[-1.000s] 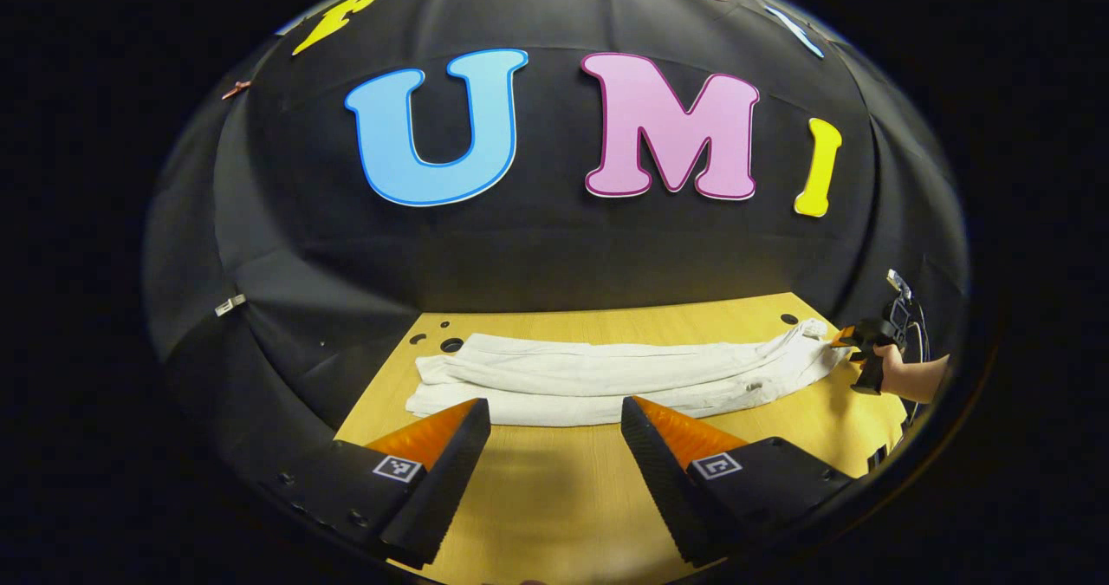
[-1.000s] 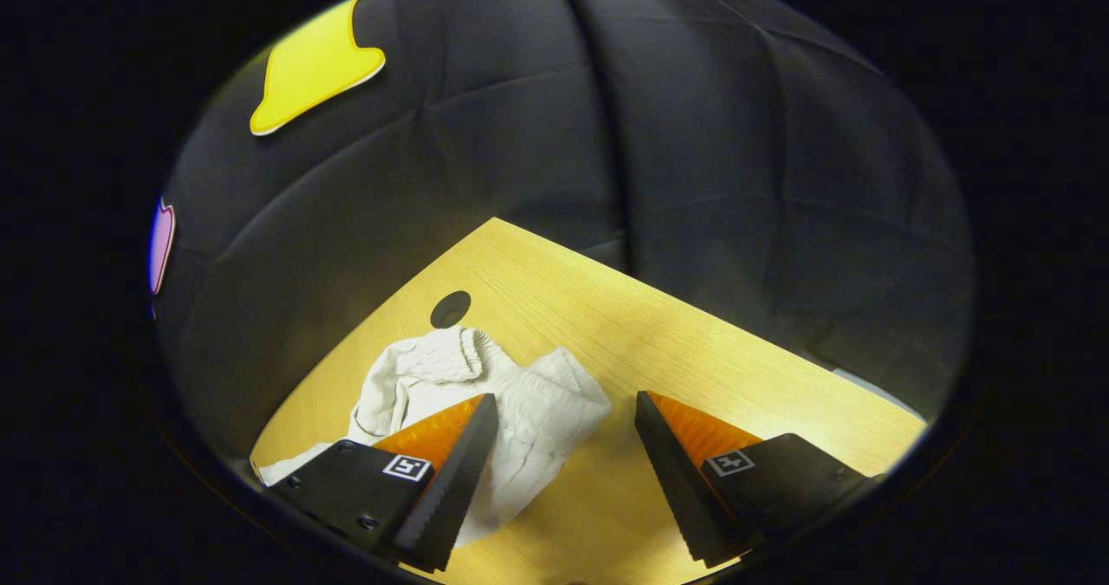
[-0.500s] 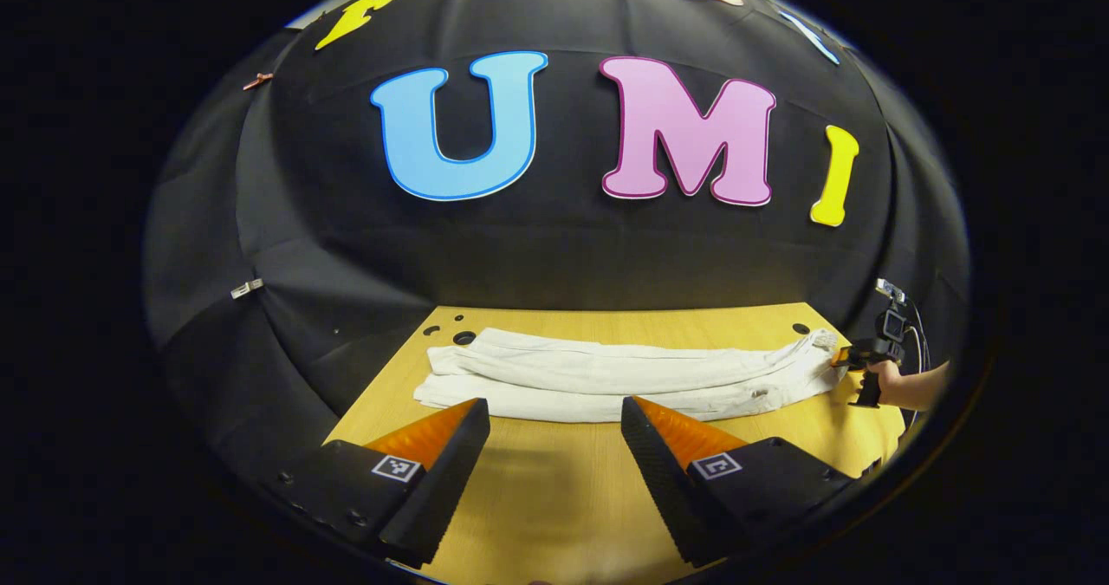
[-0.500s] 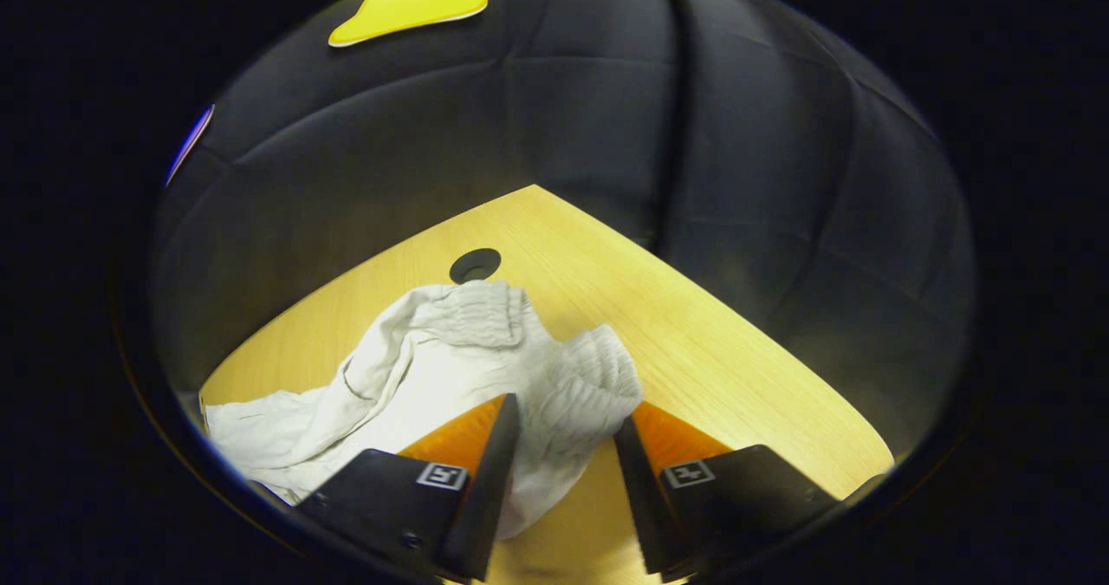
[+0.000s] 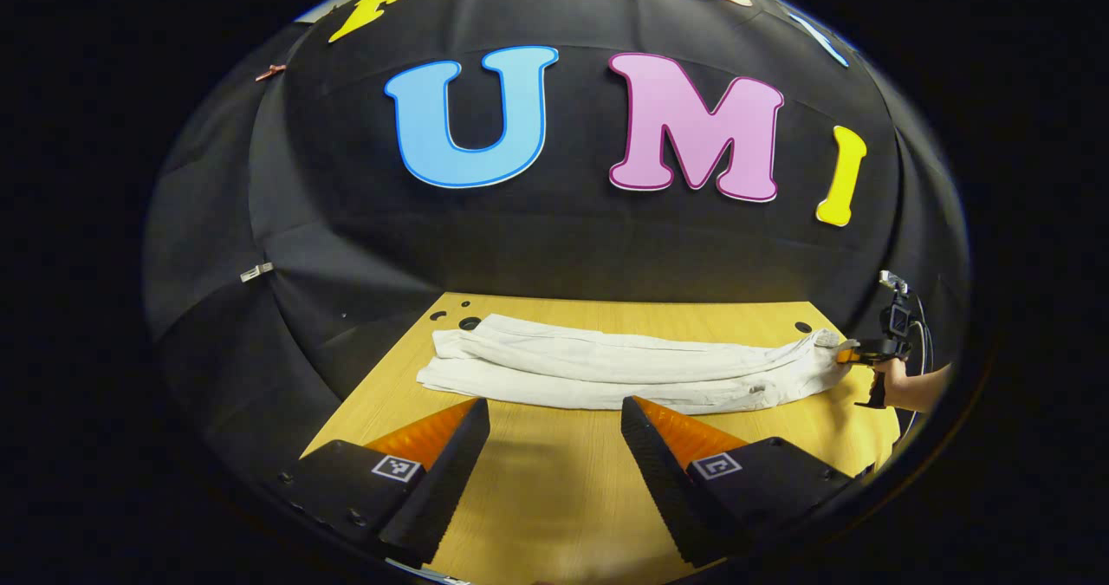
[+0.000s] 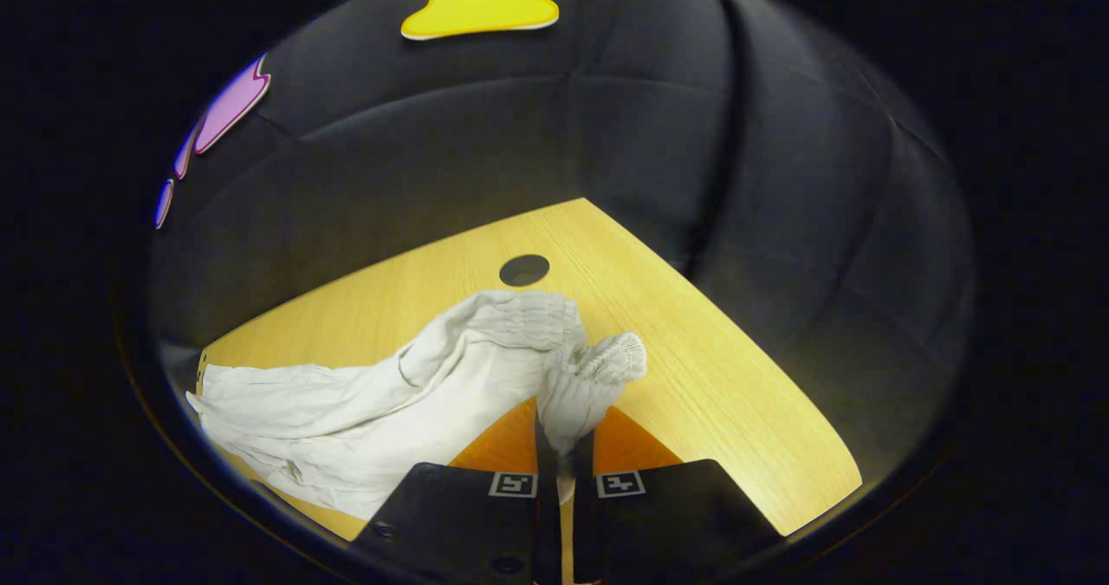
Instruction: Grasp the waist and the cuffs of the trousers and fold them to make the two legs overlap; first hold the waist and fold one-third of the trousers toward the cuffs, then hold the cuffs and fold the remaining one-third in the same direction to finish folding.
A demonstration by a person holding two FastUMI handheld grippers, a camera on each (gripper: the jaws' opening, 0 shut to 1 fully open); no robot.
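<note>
**Waist pinched, cuffs still free: match the two ends before lifting**

At the left end of the table [image 5: 554,498], the trousers [image 5: 624,368] lie stretched out lengthwise, their cuffs [image 5: 446,364] near the small holes in the tabletop. The left hand-held gripper [image 5: 554,433] hovers short of the cloth's near edge with its fingers wide apart and nothing between them. To do this step well, I judge it should travel to the cuff end and take one leg's hem, biting both layers of that hem rather than the top one alone.

At the far right, the right hand-held gripper [image 5: 853,357] meets the waist [image 6: 598,364]. Its own view shows it [image 6: 563,446] closed on a gathered bunch of the elastic waistband, fingers pressed together around the cloth. The pinch looks narrow, so the fabric could slip out; lifting low and slowly, in step with the cuff end, should carry one leg squarely over the other.
</note>
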